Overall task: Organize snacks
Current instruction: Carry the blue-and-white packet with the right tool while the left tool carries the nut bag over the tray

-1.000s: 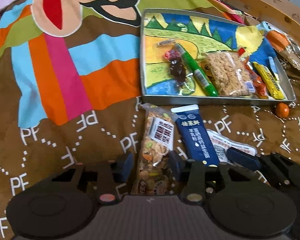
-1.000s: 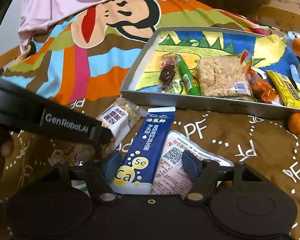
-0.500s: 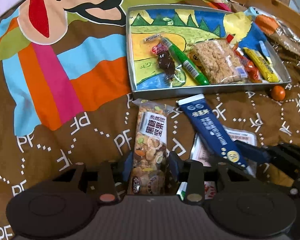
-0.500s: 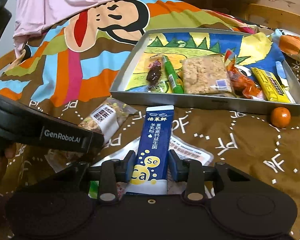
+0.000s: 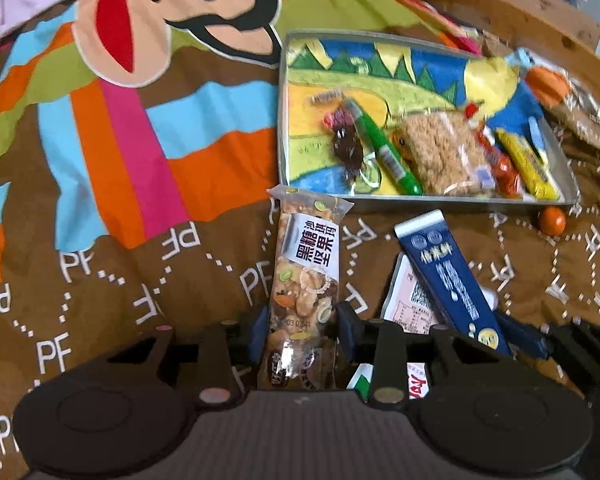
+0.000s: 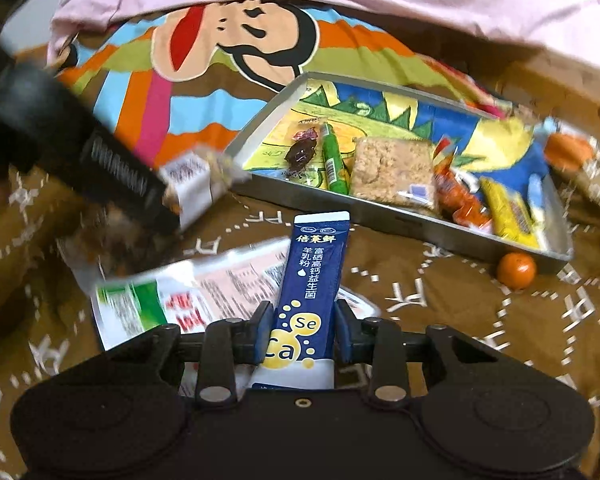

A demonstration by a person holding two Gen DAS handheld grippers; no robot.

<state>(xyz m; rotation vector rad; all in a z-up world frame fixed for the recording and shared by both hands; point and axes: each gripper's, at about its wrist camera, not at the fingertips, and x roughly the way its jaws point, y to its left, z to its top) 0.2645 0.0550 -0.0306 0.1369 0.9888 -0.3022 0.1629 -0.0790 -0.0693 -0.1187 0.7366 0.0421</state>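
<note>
A clear nut bar stands between the pads of my left gripper; its jaws are closing and press on the bar's lower end. The bar's top reaches the near rim of the metal tray. My right gripper is shut on the lower end of a blue sachet, which points towards the tray. In the right wrist view the left gripper's black body carries the blurred nut bar at the tray's left corner. The blue sachet shows at the right of the left wrist view.
The tray holds a green tube, a rice cracker, a dark candy, an orange pack and a yellow bar. A white and green packet lies on the brown blanket under the sachet. A small orange ball sits by the tray's near right corner.
My right gripper closed on the blue sachet and tilted it up off the white packet. My left gripper closed on the nut bar and carried it towards the tray.
</note>
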